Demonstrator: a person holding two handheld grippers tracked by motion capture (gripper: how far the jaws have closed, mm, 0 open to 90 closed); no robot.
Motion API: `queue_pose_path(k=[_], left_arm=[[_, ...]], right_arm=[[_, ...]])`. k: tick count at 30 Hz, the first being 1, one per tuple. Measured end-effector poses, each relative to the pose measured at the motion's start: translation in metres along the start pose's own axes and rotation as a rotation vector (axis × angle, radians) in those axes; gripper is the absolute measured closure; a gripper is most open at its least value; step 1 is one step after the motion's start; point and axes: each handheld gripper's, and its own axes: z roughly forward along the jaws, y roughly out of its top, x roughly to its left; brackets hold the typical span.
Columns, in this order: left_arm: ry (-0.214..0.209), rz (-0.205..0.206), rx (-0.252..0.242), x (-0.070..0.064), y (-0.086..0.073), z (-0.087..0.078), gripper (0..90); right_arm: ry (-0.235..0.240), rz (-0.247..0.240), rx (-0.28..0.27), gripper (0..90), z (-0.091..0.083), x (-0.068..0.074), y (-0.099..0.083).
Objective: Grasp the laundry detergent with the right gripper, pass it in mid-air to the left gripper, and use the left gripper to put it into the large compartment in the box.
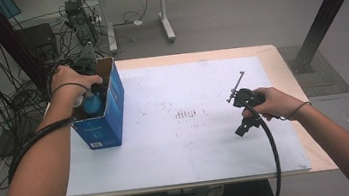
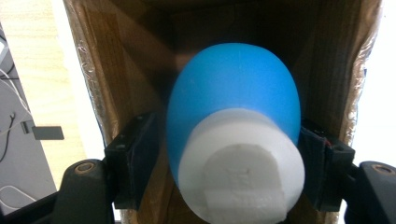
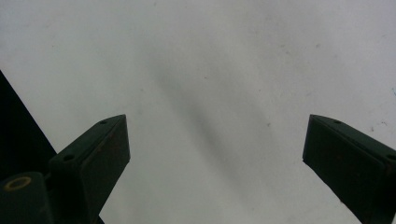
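White sheeting covers the table [image 1: 193, 141], and an open blue carton [image 1: 109, 117] stands at its left edge. From the high view, the left gripper [image 1: 92, 92] reaches into the carton's mouth with a blue object at its tip. Its own view shows more: a blue bulb with a white base [image 2: 236, 140] clamped between both jaws, inside the brown cardboard walls. Well right of the carton, the right gripper [image 3: 215, 154] hovers over bare sheeting, jaws wide apart.

Even, soft daylight; blurred close-ups, faint diffuse shadows.
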Motion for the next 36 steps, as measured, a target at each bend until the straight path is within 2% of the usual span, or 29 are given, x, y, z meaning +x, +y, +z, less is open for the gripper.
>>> queue_pose_path(k=[4,13,20,25,29,36], left_arm=[[0.001,-0.003,0.003,0.001,0.0,-0.004,28.7],[-0.026,-0.005,-0.002,0.0,-0.003,-0.019,30.5],[-0.016,-0.008,-0.012,0.001,-0.007,-0.031,29.4],[-0.029,-0.005,-0.024,0.002,-0.011,-0.039,28.4],[-0.021,0.007,-0.033,0.001,-0.015,-0.048,25.1],[-0.03,0.014,-0.049,-0.002,-0.024,-0.061,16.5]], right_arm=[[-0.002,-0.004,0.0,7.4,0.0,0.0,0.0],[-0.004,-0.006,0.002,7.4,0.0,0.0,0.002],[-0.005,-0.018,0.003,7.4,0.001,0.002,0.004],[-0.009,-0.015,0.007,7.3,0.0,0.003,0.005],[-0.012,-0.02,0.007,7.3,-0.001,0.003,0.007],[-0.019,-0.033,0.011,7.3,-0.004,0.005,0.012]])
